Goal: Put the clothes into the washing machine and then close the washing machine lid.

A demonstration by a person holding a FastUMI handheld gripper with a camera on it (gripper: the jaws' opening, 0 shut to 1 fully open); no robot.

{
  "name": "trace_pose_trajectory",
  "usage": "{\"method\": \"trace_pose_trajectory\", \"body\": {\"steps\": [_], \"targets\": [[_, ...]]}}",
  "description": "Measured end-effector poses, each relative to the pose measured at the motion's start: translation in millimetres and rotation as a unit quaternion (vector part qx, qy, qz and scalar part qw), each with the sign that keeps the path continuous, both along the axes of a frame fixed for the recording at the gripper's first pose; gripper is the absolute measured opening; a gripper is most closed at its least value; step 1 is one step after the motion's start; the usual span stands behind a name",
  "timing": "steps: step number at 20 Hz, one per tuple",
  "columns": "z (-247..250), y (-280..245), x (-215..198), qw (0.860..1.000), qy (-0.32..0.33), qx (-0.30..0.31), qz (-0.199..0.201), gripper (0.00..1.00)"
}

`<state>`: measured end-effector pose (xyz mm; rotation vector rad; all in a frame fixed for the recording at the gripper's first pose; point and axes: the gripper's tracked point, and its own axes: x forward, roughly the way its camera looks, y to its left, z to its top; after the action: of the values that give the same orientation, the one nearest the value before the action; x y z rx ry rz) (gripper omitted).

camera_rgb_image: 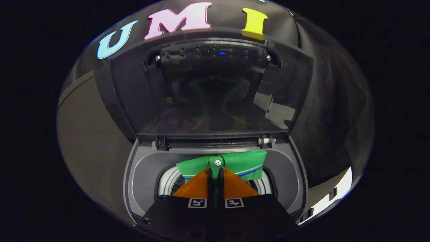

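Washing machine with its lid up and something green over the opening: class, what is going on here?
A hand-held gripper is shut on a green garment with a white button, holding it just over the round drum opening of a top-loading washing machine. The garment is pinched between the two fingers and has not yet dropped inside. The washing machine lid stands open, tilted back behind the opening, so closing it is a step not yet done.

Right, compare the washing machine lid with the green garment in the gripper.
The lid is dark, rigid and glossy, standing open behind the drum opening; the green garment is bright, soft and striped, with a white button. The lid stands free, while the garment is pinched in the gripper above the drum.
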<state>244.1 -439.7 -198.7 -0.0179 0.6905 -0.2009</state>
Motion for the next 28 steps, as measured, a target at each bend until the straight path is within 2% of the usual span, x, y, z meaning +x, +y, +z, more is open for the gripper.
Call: {"method": "trace_pose_trajectory", "body": {"steps": [6, 15, 18, 19, 21, 23, 28], "targets": [[-54, -2, -1, 0.999, 0.05, 0.007, 0.0, 0.05], [-91, -5, -3, 0.995, 0.095, 0.02, 0.009, 0.05], [-102, -6, -9, 0.993, 0.117, 0.009, 0.015, 0.08], [-105, -6, -10, 0.992, 0.125, 0.004, 0.013, 0.14], [-112, -12, -10, 0.991, 0.134, -0.005, 0.002, 0.57], [-110, 0, -14, 0.991, 0.131, 0.025, 0.011, 0.99], [-100, -2, -20, 0.992, 0.123, 0.016, 0.01, 1.0]]}}
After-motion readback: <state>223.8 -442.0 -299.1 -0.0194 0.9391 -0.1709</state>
